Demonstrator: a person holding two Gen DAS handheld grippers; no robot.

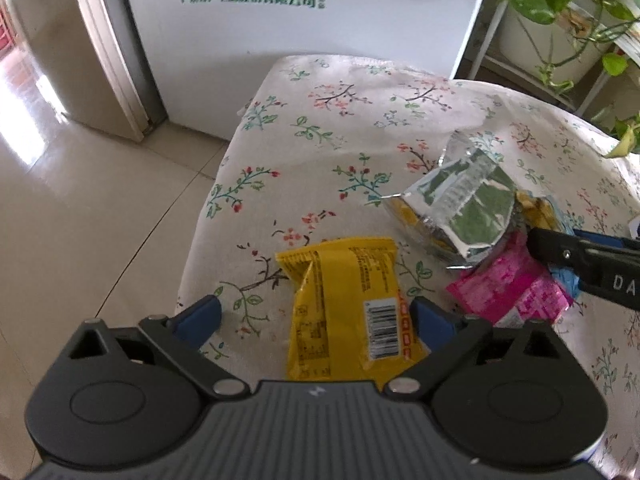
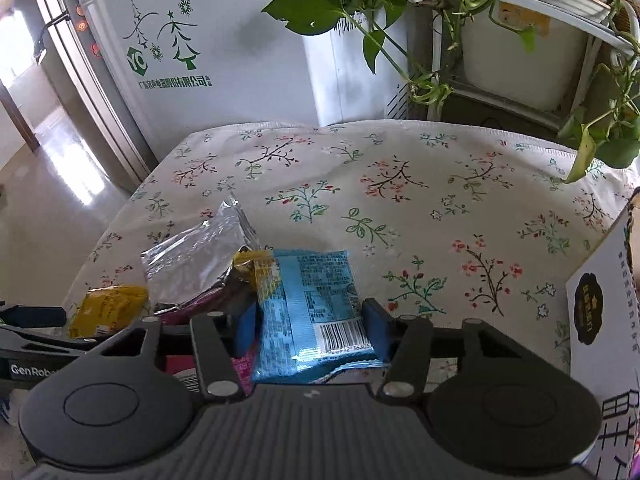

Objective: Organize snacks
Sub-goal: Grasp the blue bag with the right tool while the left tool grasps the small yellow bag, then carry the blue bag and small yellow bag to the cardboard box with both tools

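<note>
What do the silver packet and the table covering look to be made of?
Silver packet: likely metallised foil film, shiny and crinkled, with mirror-like glints. Table covering: probably woven cloth, matte, printed with floral sprigs, draping softly over the edge; could be coated.

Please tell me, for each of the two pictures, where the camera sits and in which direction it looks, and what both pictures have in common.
Left wrist: sits on the left gripper, looks down over the yellow packet between its open fingers; the right gripper's arm enters at right.
Right wrist: sits on the right gripper, looks down at the blue packet that its fingers clamp.
Shared: floral tablecloth, silver bag, white appliance, potted vine.
</note>
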